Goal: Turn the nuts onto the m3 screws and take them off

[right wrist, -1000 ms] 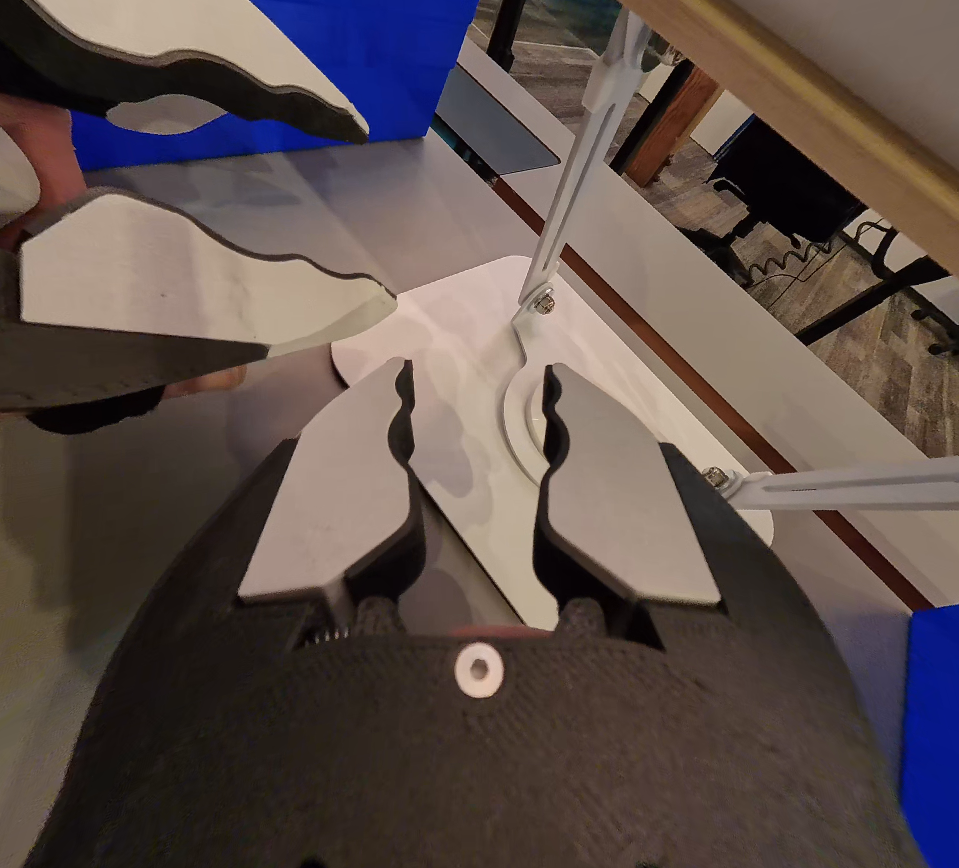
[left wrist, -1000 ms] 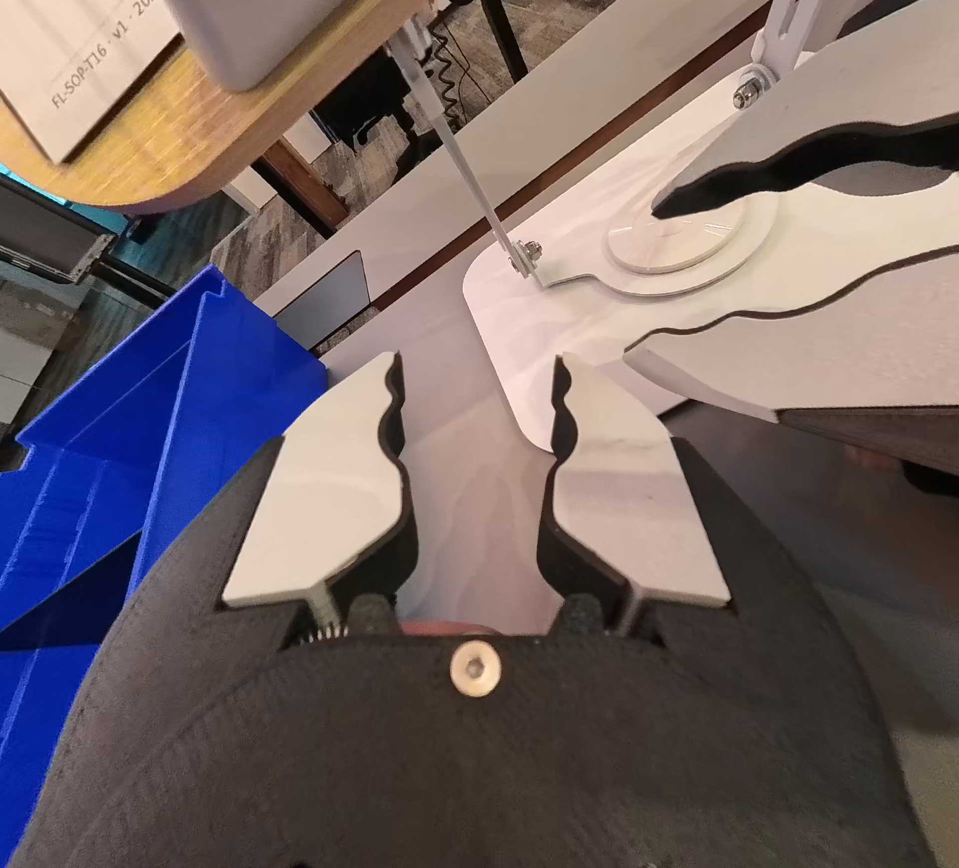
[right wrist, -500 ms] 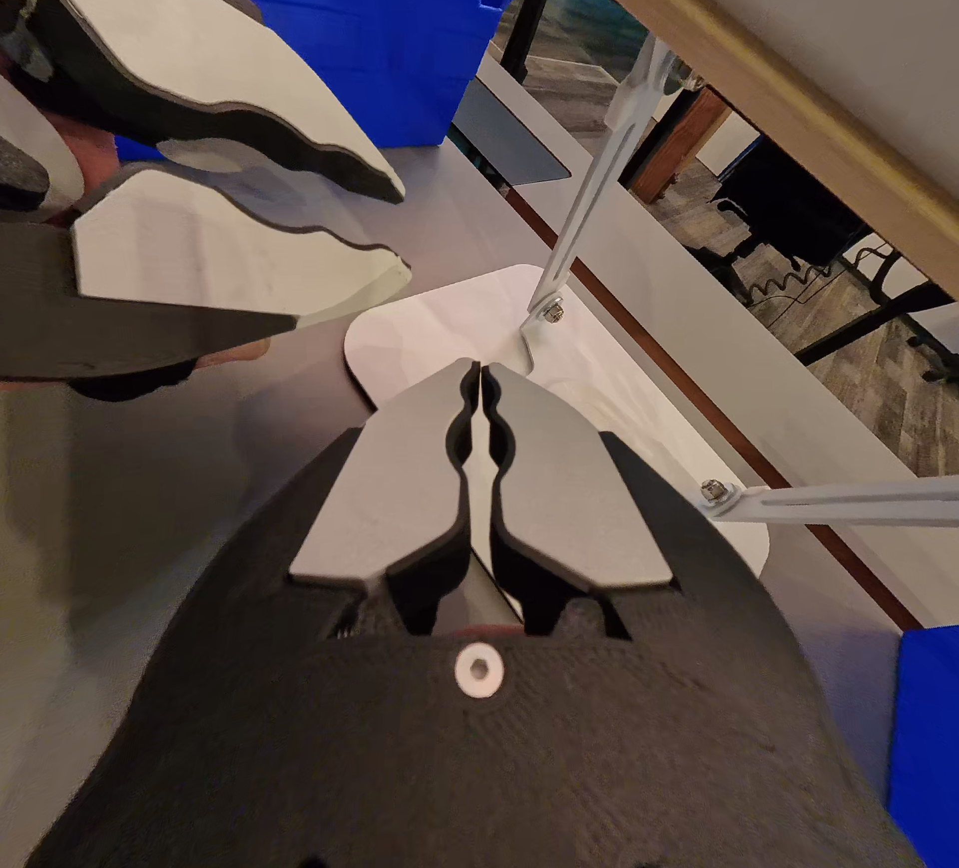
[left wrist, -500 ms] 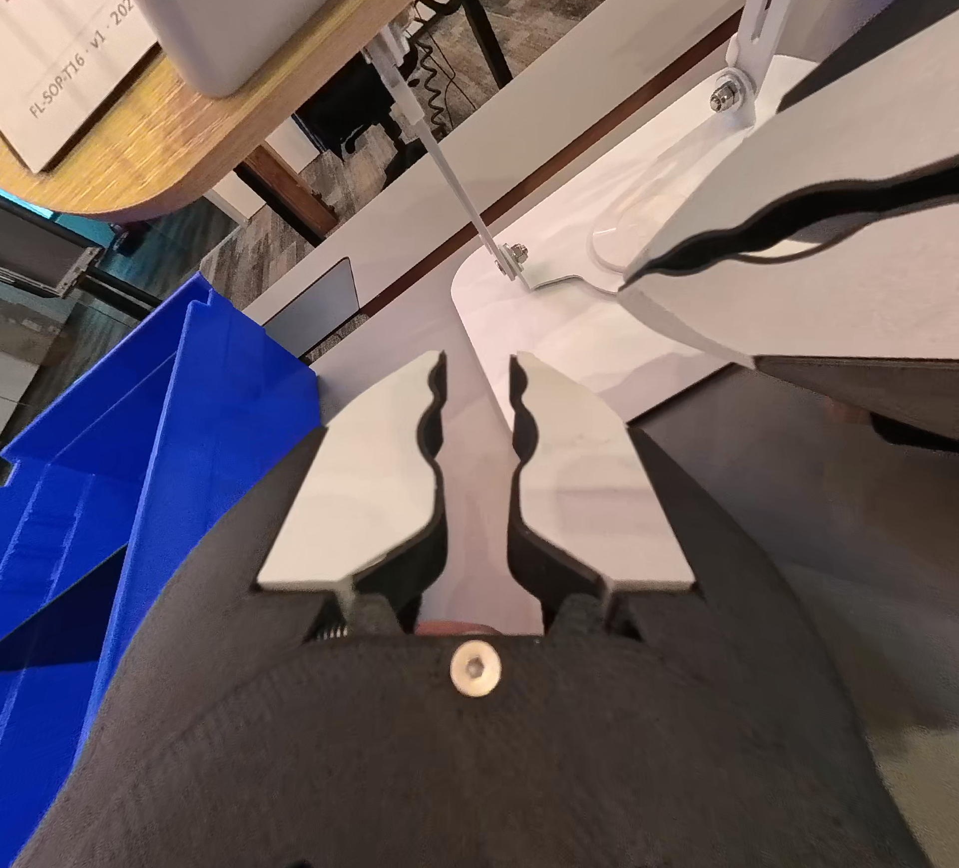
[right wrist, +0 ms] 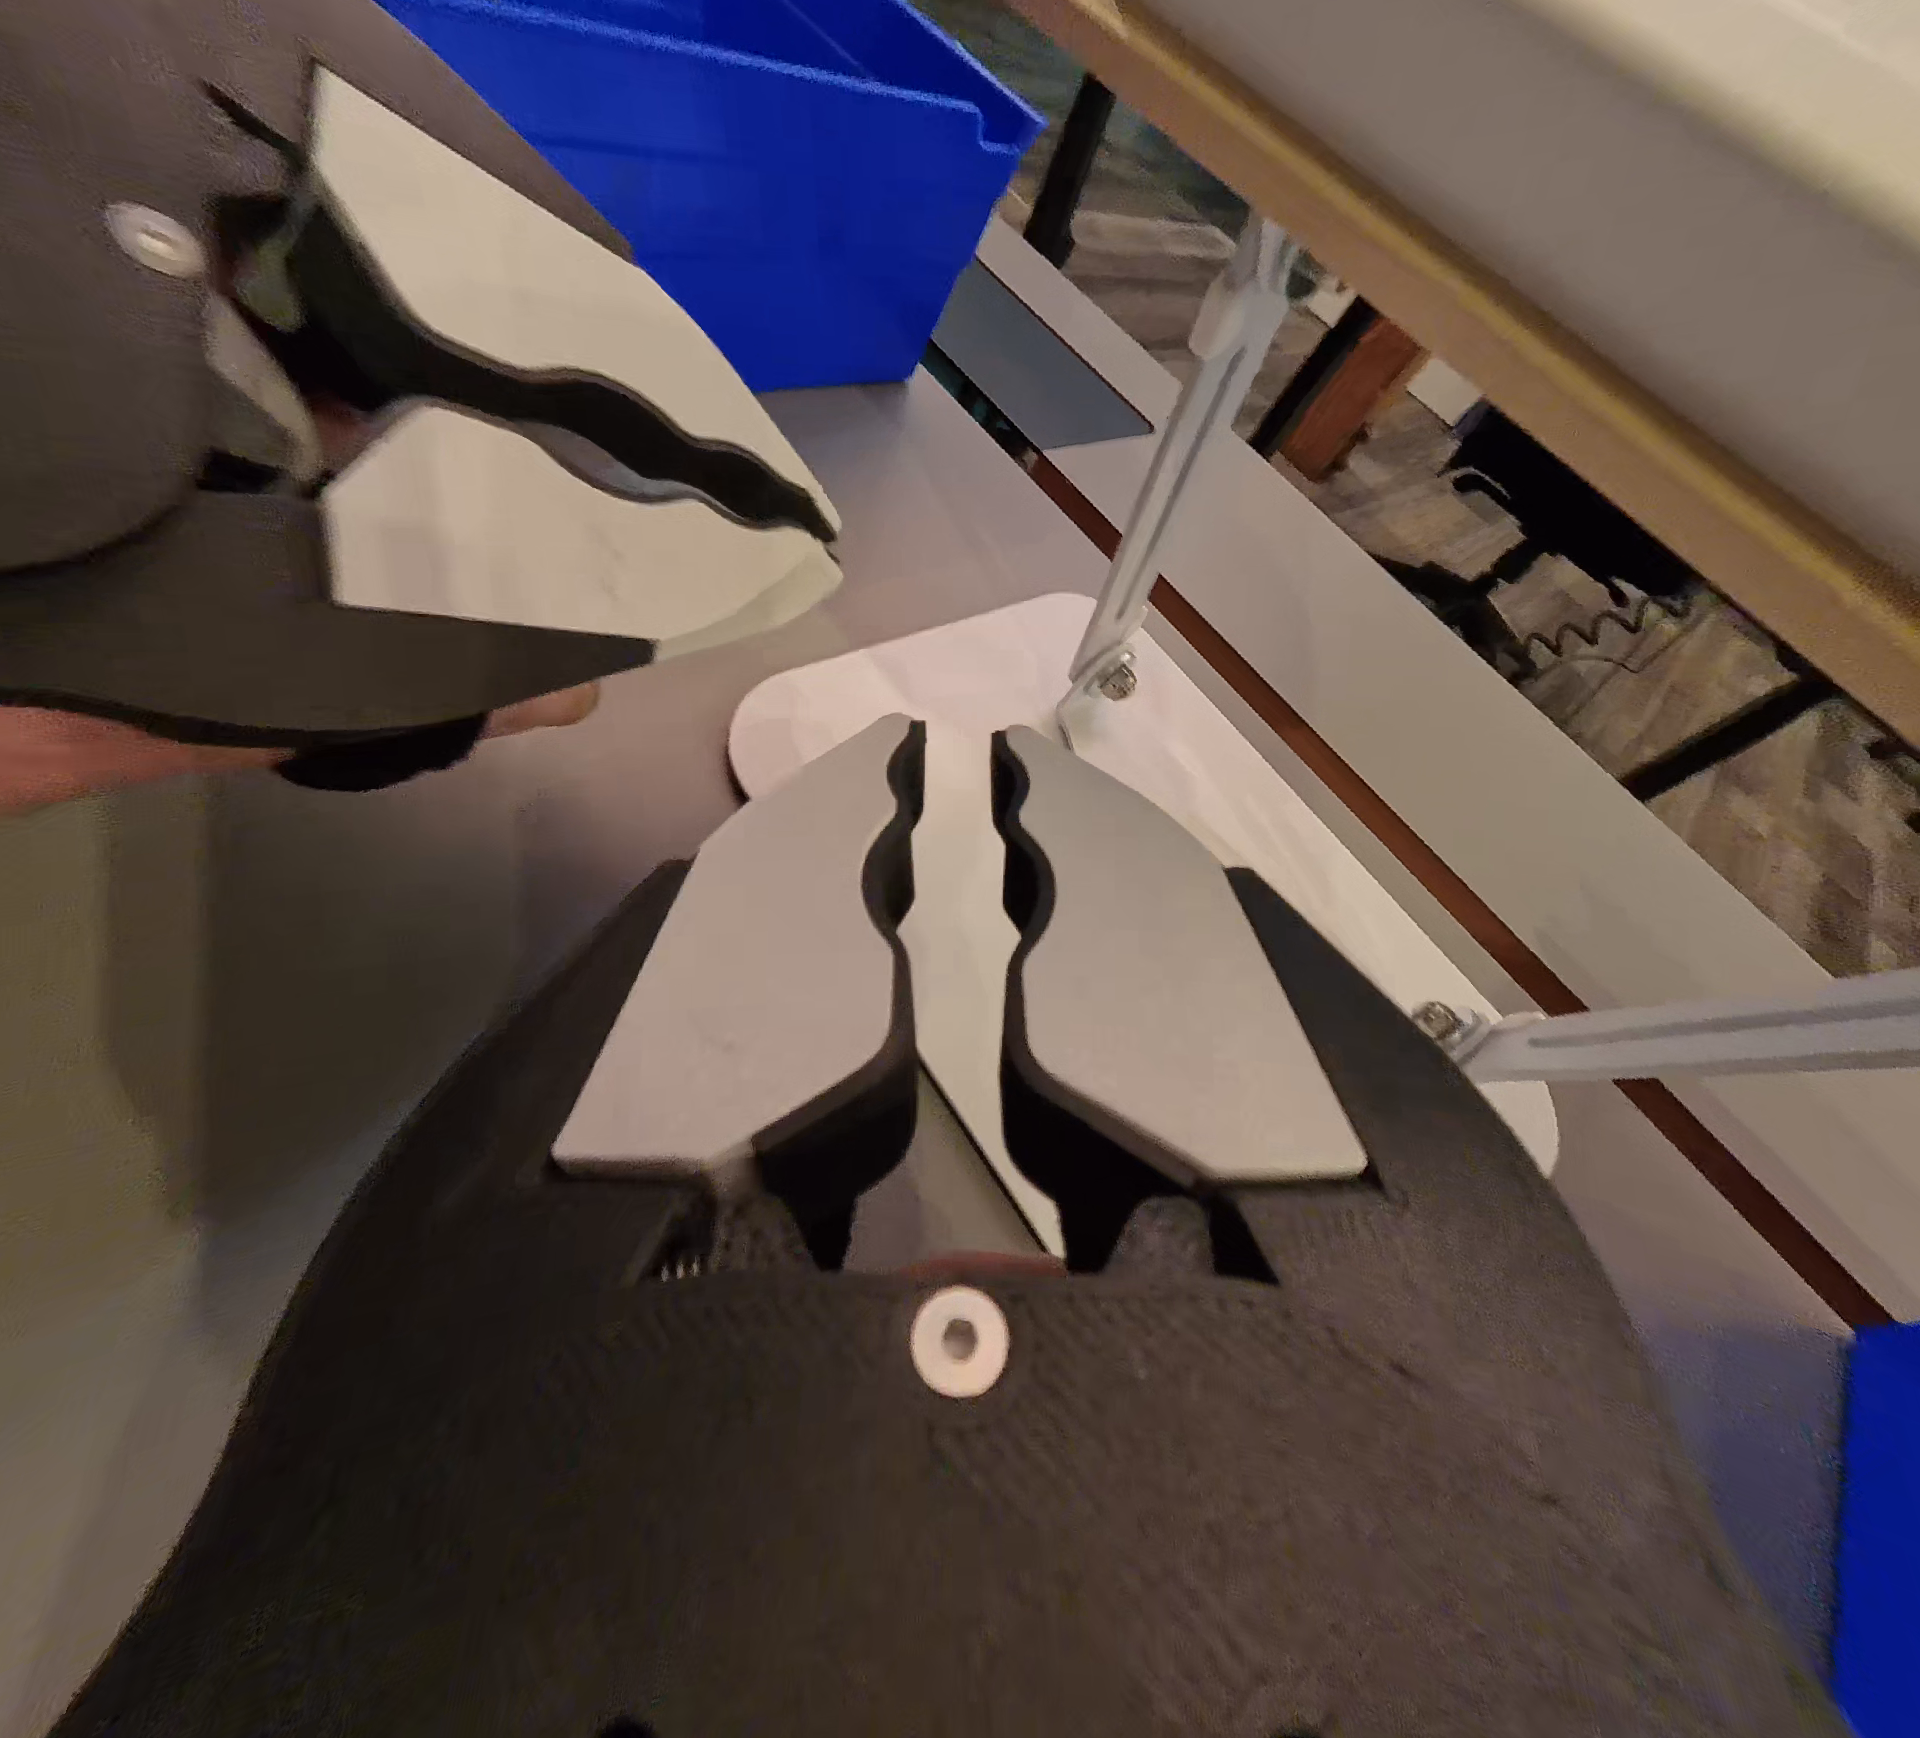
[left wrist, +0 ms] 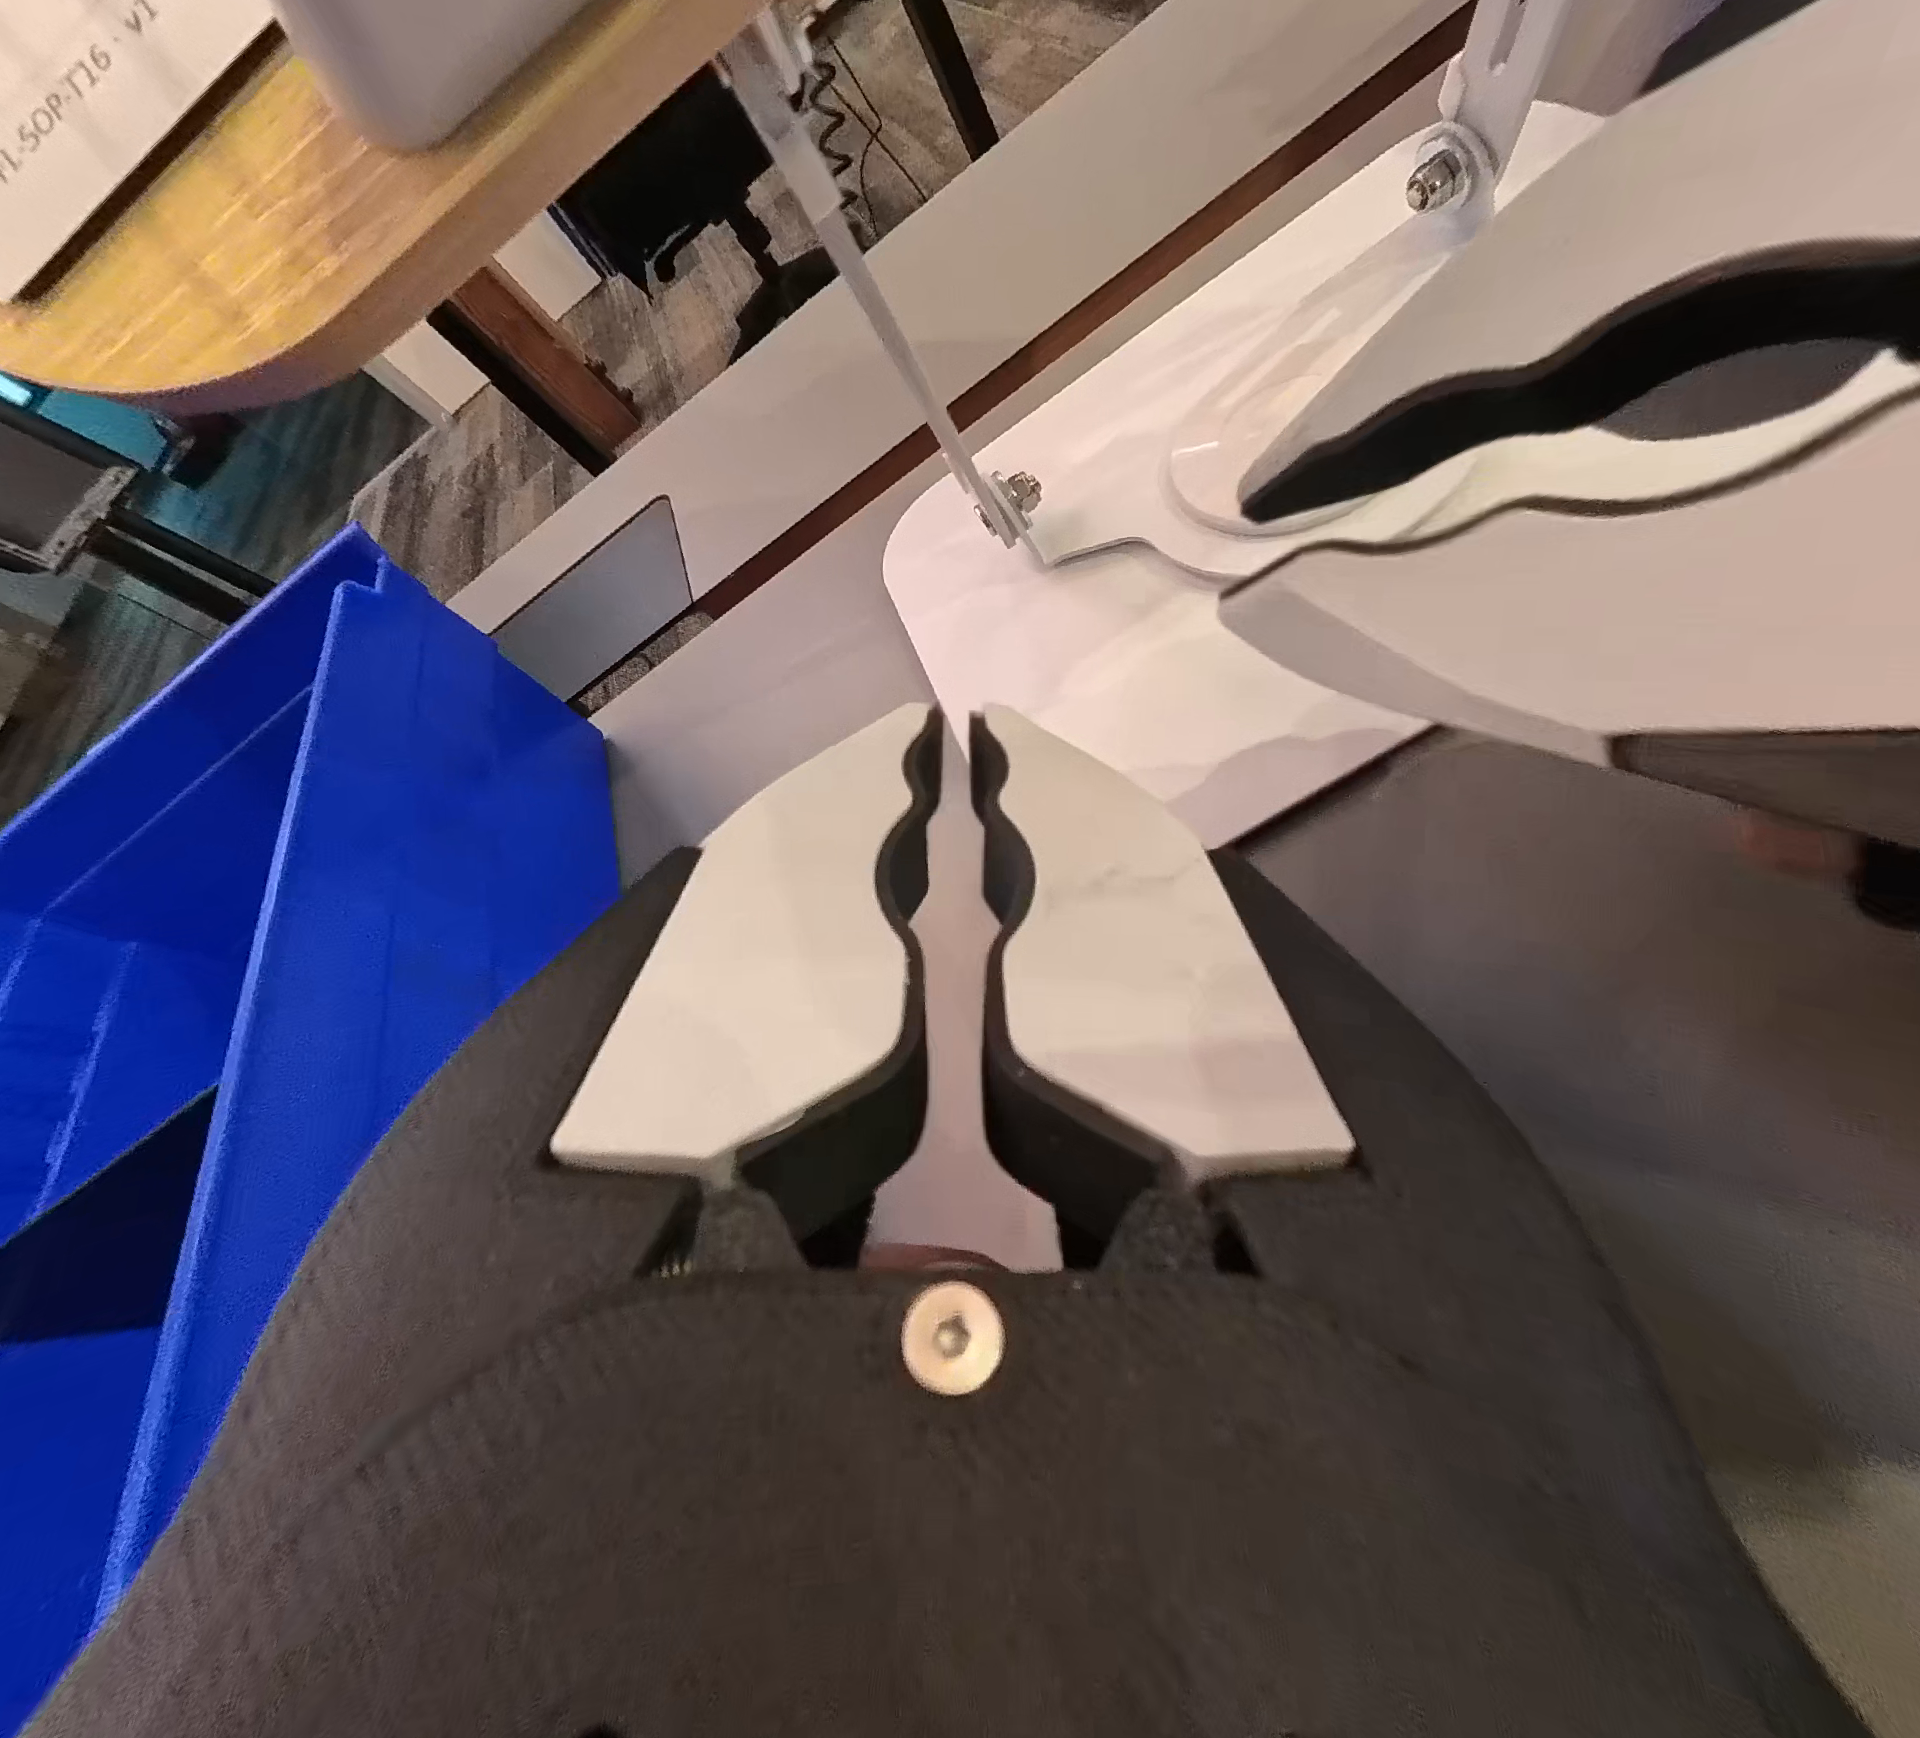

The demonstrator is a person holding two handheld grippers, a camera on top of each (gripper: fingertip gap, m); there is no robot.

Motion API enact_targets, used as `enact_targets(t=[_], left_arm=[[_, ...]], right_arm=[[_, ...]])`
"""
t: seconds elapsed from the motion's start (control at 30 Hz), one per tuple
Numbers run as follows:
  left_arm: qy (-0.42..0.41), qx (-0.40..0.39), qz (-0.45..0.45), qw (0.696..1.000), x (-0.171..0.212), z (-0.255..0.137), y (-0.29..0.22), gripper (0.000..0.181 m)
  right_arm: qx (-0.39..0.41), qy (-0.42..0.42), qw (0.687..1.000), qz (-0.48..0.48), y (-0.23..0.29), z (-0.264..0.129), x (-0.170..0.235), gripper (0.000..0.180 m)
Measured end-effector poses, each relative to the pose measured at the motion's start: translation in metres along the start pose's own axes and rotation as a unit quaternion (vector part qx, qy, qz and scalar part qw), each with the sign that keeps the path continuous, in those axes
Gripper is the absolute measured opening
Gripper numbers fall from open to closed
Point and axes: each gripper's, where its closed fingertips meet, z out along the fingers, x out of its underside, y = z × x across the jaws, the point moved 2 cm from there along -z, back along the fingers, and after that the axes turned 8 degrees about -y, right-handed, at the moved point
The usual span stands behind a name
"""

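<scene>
Judging by how things lie, the nut-turning is not under way: neither gripper holds a nut or a screw, so all of it looks left to do.

Taking the white base plate (left wrist: 1049, 639) as landmark and going left to right: the blue bin (left wrist: 260, 857) stands to its left on the table; its inside is in shadow and its contents cannot be made out. The left gripper (left wrist: 953, 732) hangs just short of the plate's near-left edge, fingers nearly together with a thin slit between, nothing in them. On the plate, nuts on small screws (left wrist: 1016, 491) fasten two thin white struts. The right gripper (right wrist: 954, 738) hovers over the plate's near edge, narrowly parted and empty. Another blue bin's corner (right wrist: 1881, 1522) shows right of the plate, contents out of view.
</scene>
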Motion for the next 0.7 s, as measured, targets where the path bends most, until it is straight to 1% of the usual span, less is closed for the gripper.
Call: enact_targets(t=[0.1,0.2,0.3,0.37,0.43,0.47,0.53,0.6,0.7], left_arm=[[0.012,0.009,-0.002,1.0,0.003,0.001,-0.001,0.0],[0.021,0.015,0.0,1.0,0.006,0.001,0.0,0.0],[0.028,0.023,0.001,0.999,0.009,0.002,0.0,0.0],[0.037,0.029,-0.001,0.999,0.011,0.003,0.0,0.0],[0.051,0.033,-0.001,0.998,0.015,0.004,0.001,0.0],[0.053,0.036,-0.005,0.998,0.016,0.004,0.002,0.0],[0.05,0.046,-0.022,0.997,0.014,0.003,0.001,0.0],[0.042,0.057,-0.037,0.997,0.011,0.002,-0.001,0.0],[0.034,0.087,-0.065,0.993,0.005,0.0,-0.01,0.0]], right_arm=[[-0.012,-0.028,1.0,0.0,0.003,-0.006,-0.009,0.021],[-0.033,-0.081,0.996,-0.003,0.006,-0.019,-0.026,0.031],[-0.06,-0.139,0.988,-0.026,0.01,-0.04,-0.047,0.021],[-0.068,-0.176,0.981,-0.046,0.008,-0.055,-0.062,0.008],[-0.098,-0.217,0.969,-0.061,0.013,-0.072,-0.079,0.001],[-0.121,-0.239,0.96,-0.082,0.019,-0.081,-0.088,0.0],[-0.178,-0.252,0.943,-0.125,0.041,-0.093,-0.102,0.0],[-0.188,-0.268,0.934,-0.141,0.056,-0.1,-0.117,0.0],[-0.184,-0.258,0.939,-0.131,0.066,-0.098,-0.126,0.0]])
